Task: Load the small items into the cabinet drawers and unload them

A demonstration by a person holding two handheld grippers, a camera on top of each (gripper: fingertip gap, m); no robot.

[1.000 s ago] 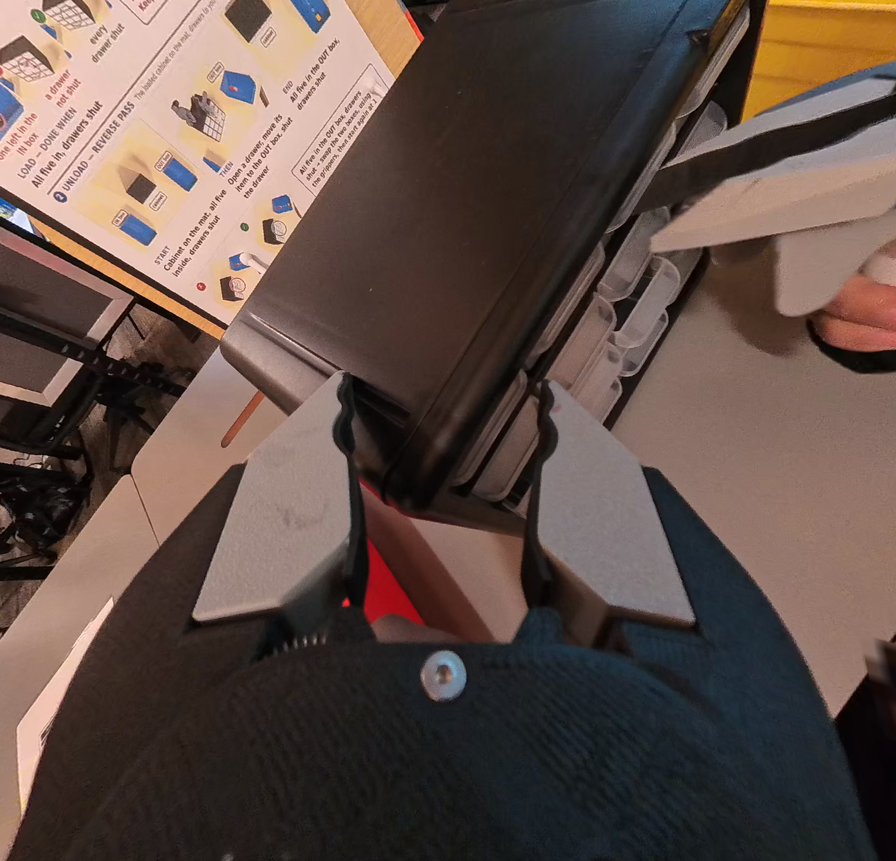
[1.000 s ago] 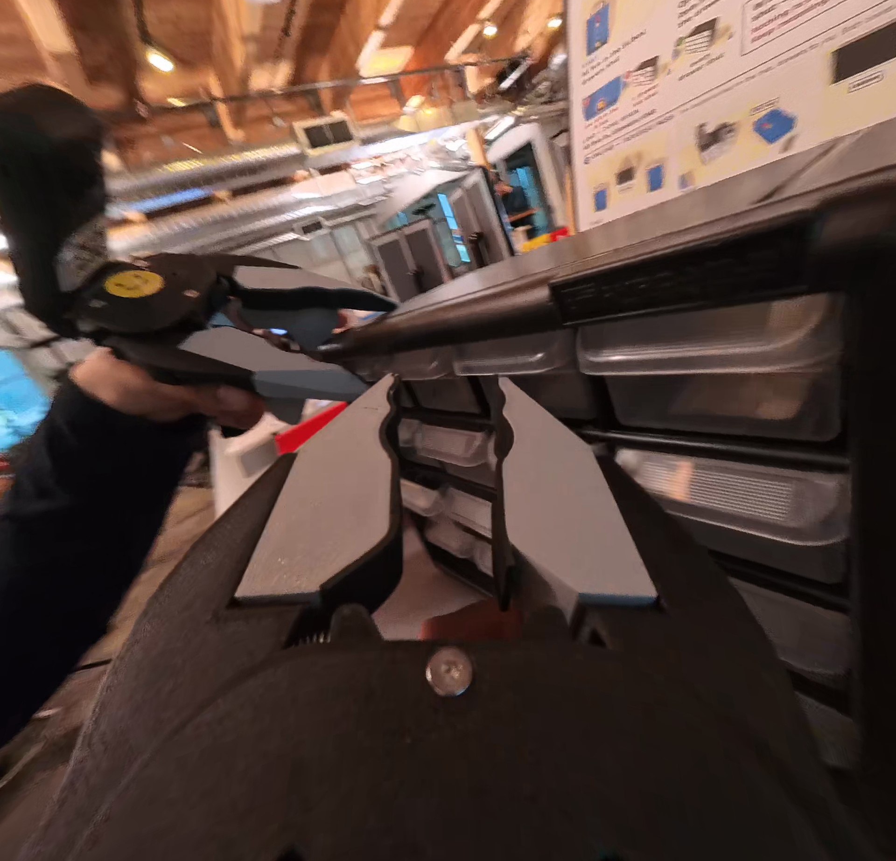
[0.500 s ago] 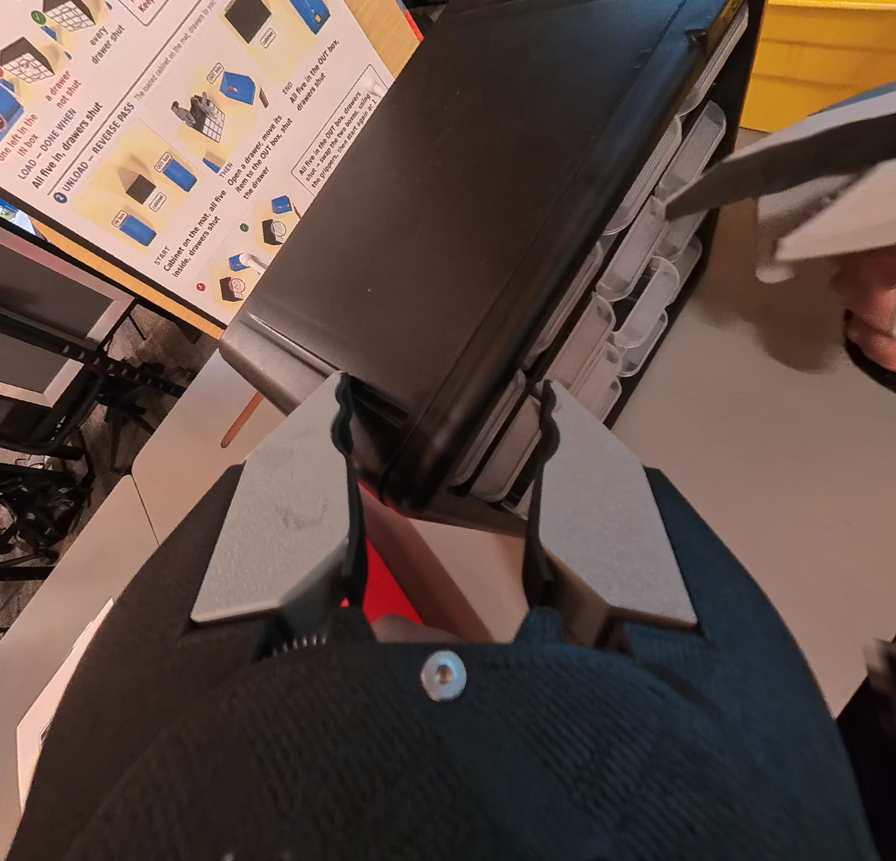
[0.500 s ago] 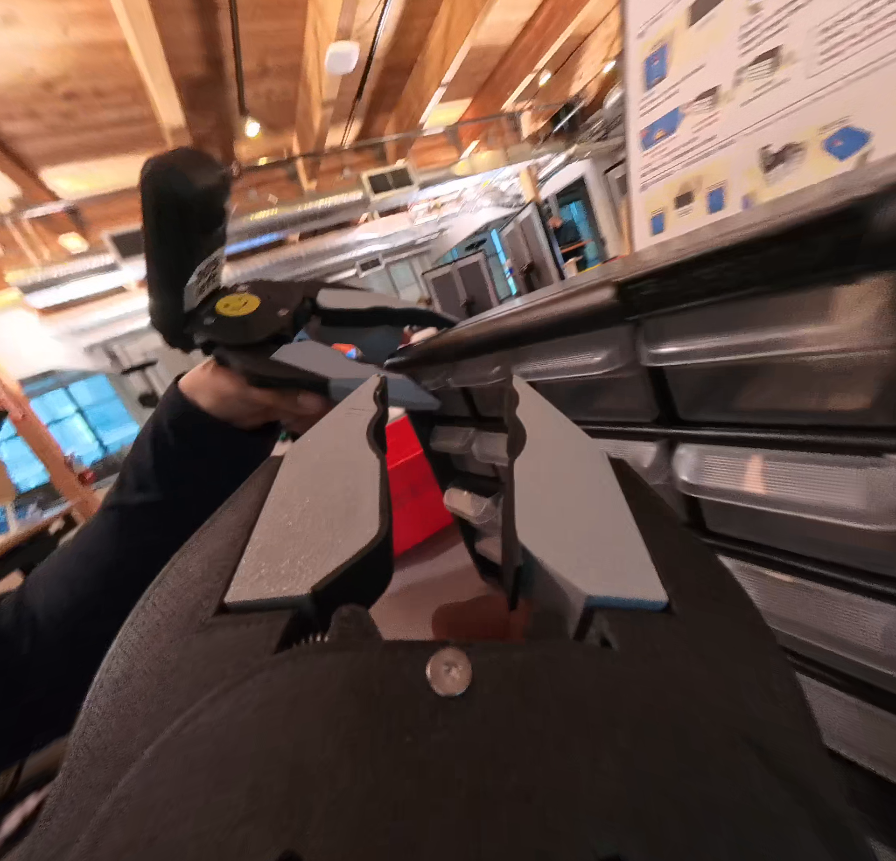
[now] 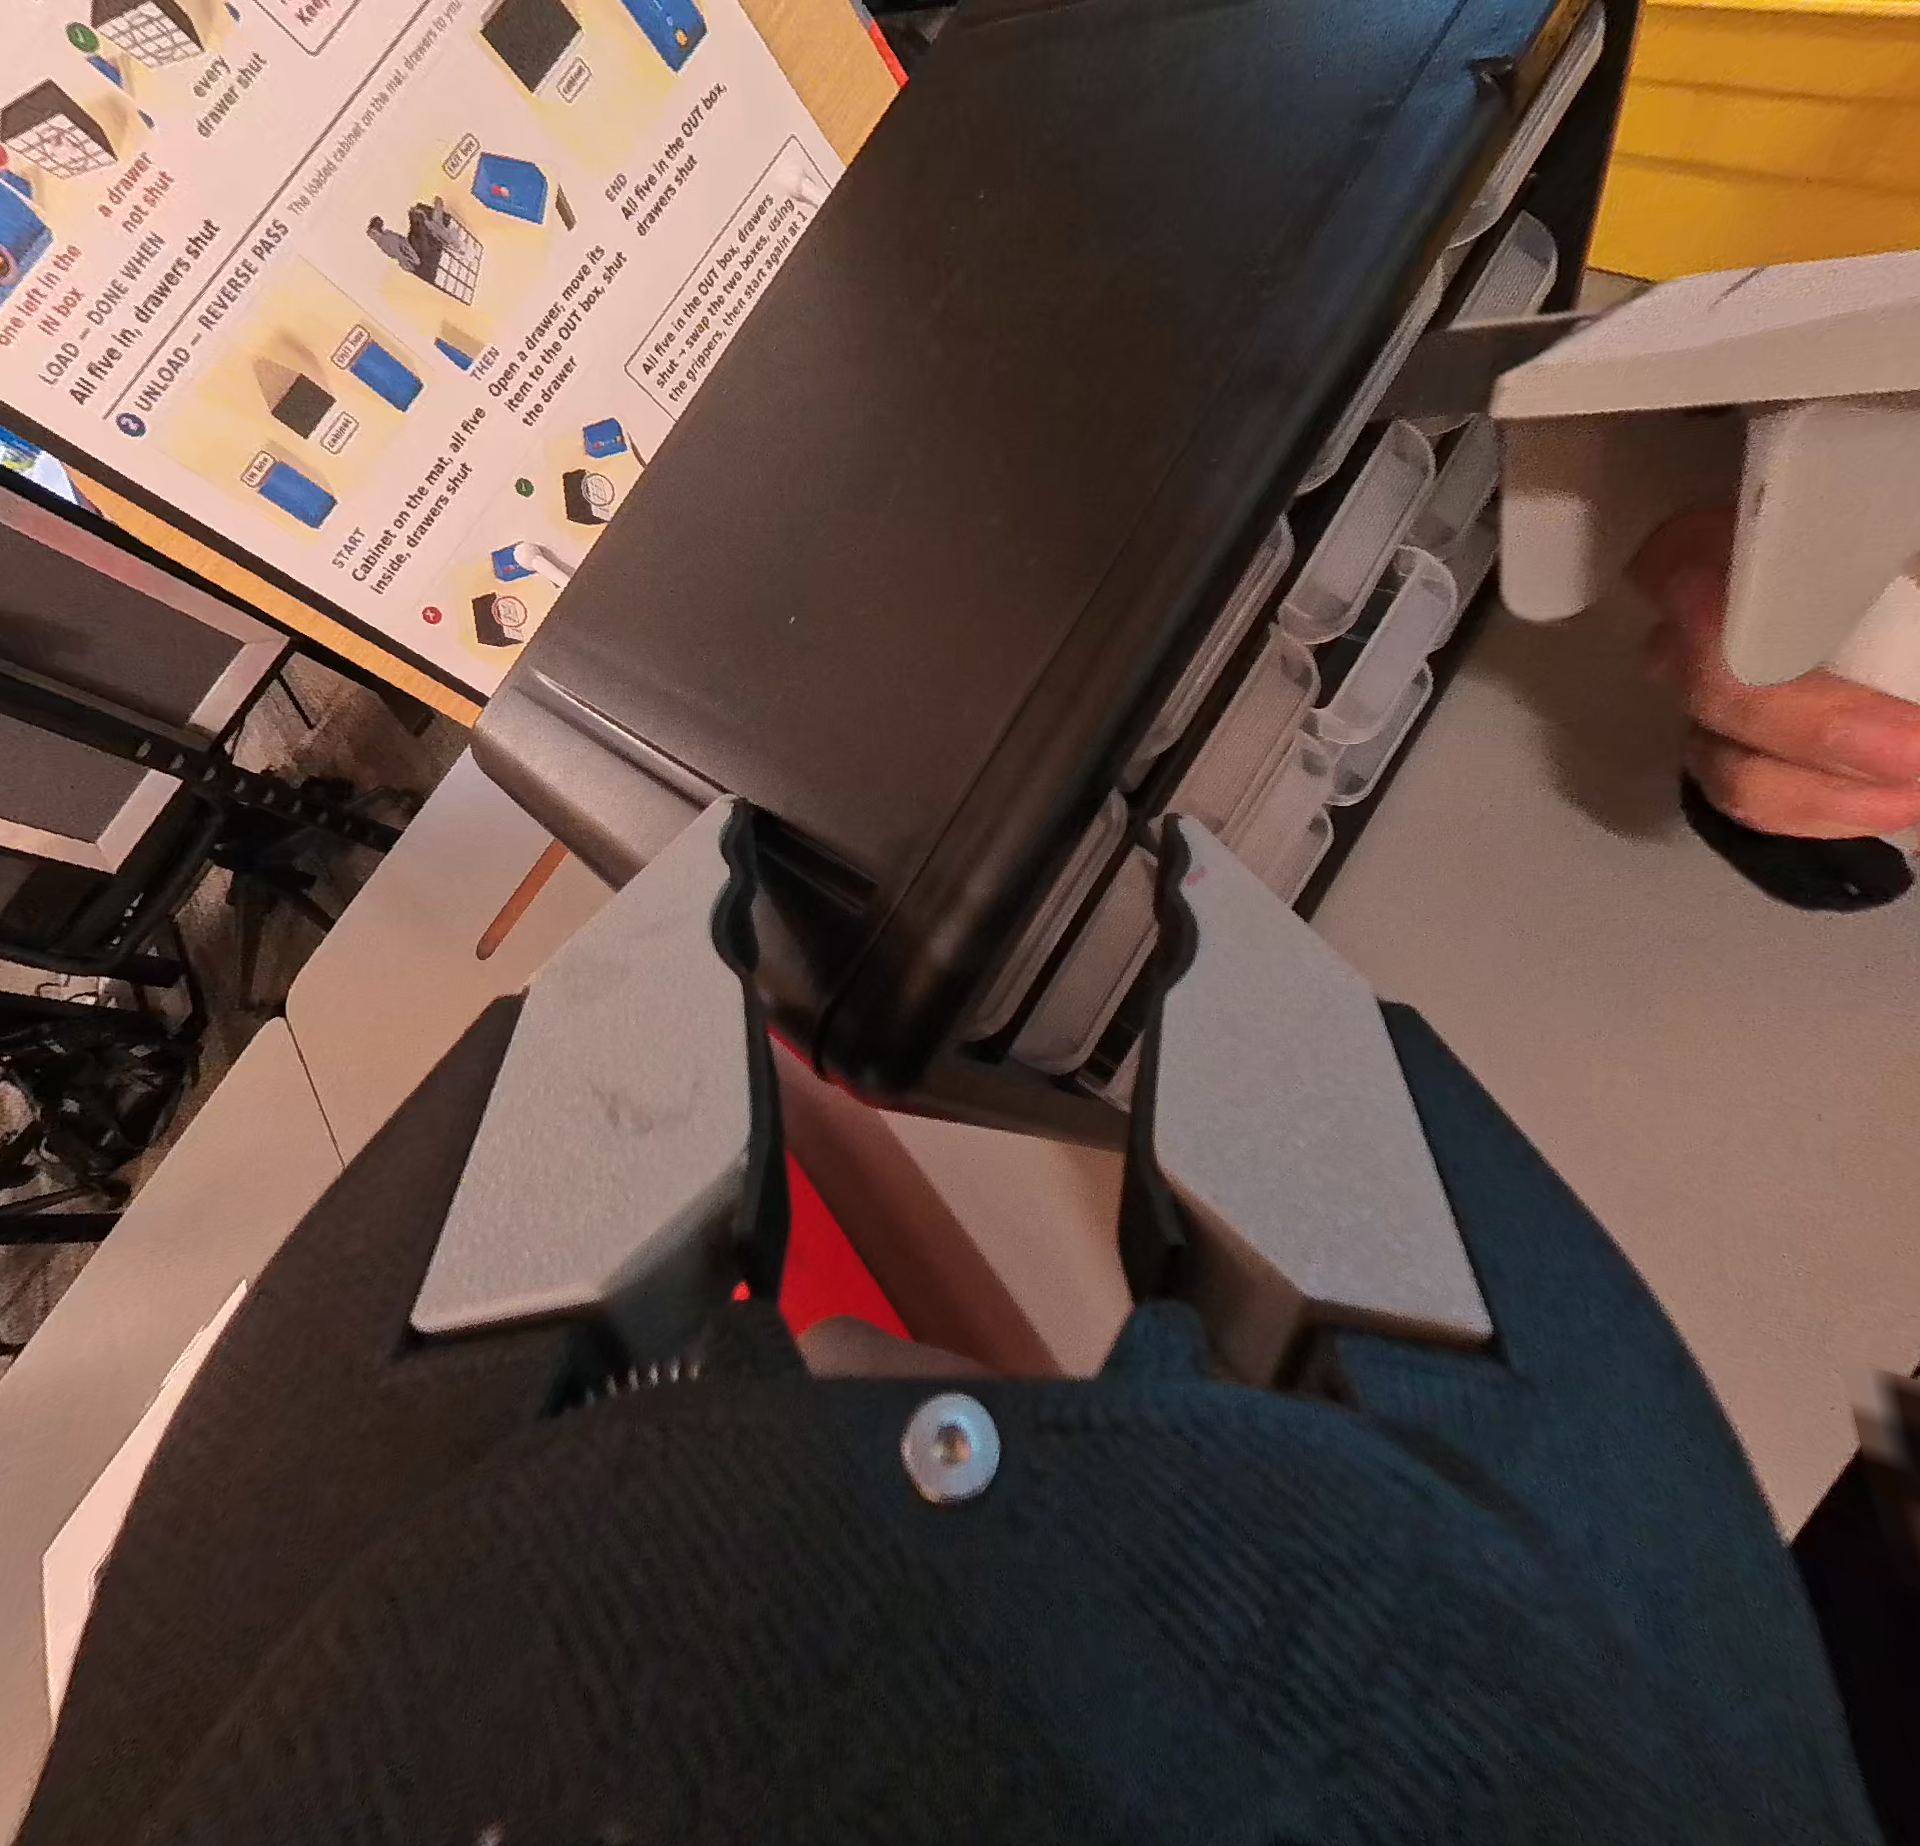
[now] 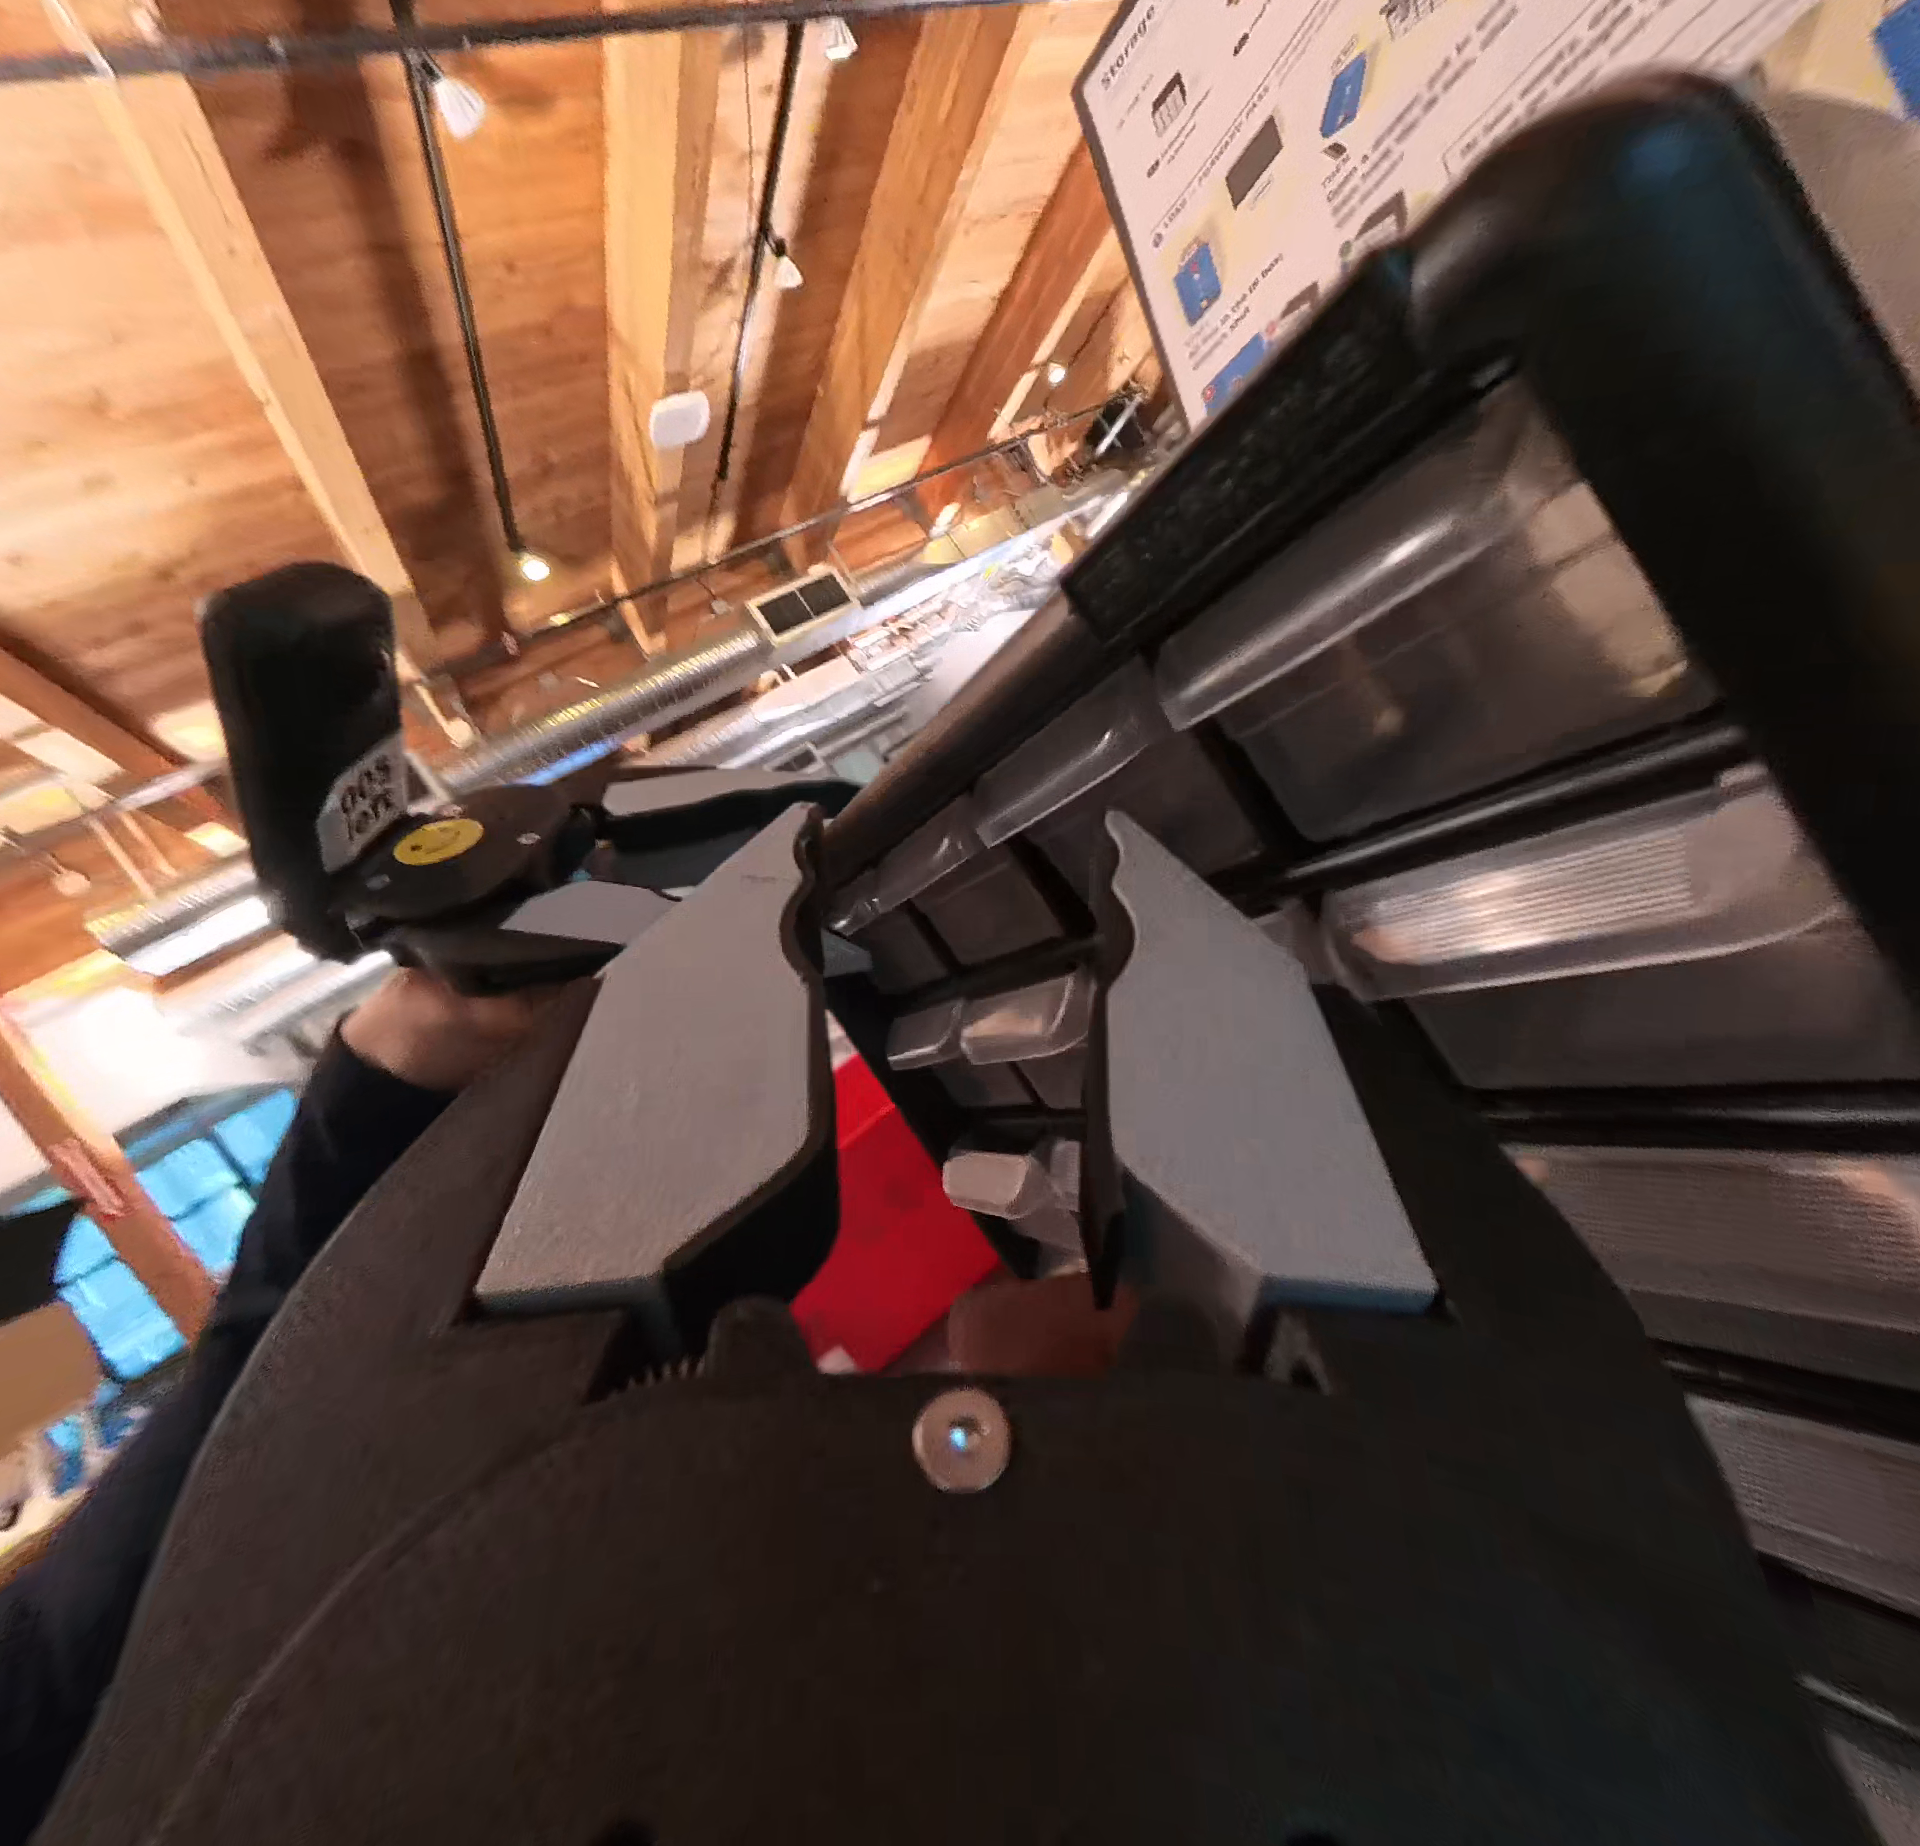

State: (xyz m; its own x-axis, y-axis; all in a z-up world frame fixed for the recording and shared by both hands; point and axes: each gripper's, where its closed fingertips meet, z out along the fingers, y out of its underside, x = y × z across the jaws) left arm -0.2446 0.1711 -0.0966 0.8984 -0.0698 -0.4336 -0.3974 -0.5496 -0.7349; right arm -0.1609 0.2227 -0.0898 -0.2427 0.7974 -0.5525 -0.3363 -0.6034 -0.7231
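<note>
Straddling the top front corner of the black cabinet (image 5: 935, 446), the left gripper (image 5: 951, 851) stands wide open, pads not pressing — cabinet sits on the grey table (image 5: 1558, 1121). Right gripper (image 6: 956, 851) is open too, gripping nothing, before the clear drawers (image 6: 1455, 653).

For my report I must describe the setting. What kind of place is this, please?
Probably a workshop or lab set up for recording tasks: exposed wooden ceiling beams with metal ducting, an instruction poster, and a drawer cabinet on a work table.
</note>
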